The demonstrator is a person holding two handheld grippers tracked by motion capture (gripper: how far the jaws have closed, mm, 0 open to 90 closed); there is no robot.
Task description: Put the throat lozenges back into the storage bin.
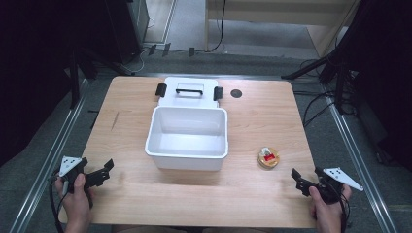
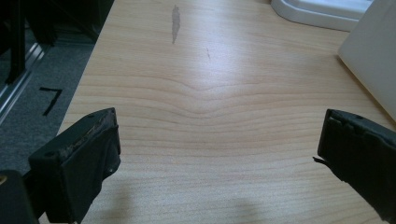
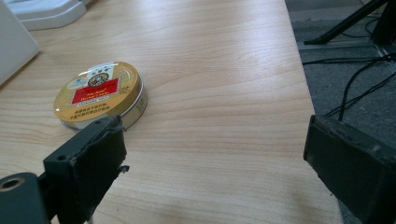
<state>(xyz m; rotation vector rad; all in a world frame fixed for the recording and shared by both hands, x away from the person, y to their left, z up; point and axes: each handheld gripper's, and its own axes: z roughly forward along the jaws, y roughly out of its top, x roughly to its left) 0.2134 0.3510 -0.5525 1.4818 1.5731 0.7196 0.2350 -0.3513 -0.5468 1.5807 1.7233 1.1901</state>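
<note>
The right gripper (image 1: 302, 180) was at the near right corner of the wooden table (image 1: 262, 121), held in the person's right hand (image 1: 326, 206). In the right gripper view its 2 black jaws stood wide apart, and only bare wood lay between them. The round gold tin (image 1: 268, 158) with a red label was lying flat on the table, a little ahead of this gripper and toward the middle of the table. In the right gripper view the tin (image 3: 100, 94) appeared just beyond the left jaw and was not between the jaws; I cannot tell if the jaw touched it.

The left gripper (image 1: 106, 170) was at the near left corner, held in the left hand (image 1: 75, 199). Its jaws were also wide apart with nothing between them, and they pointed over the bare table (image 2: 205, 107).

The white plastic box (image 1: 187, 138) stood open in the middle of the table, to the left of the tin and apart from it. Its inside looked empty. Behind the box the white lid (image 1: 189, 92) lay flat, touching the back edge of the box or very close to it. The lid carried 1 handle on top and 2 black clips at its sides. A small dark round hole (image 1: 236, 93) was in the table surface to the right of the lid.
</note>
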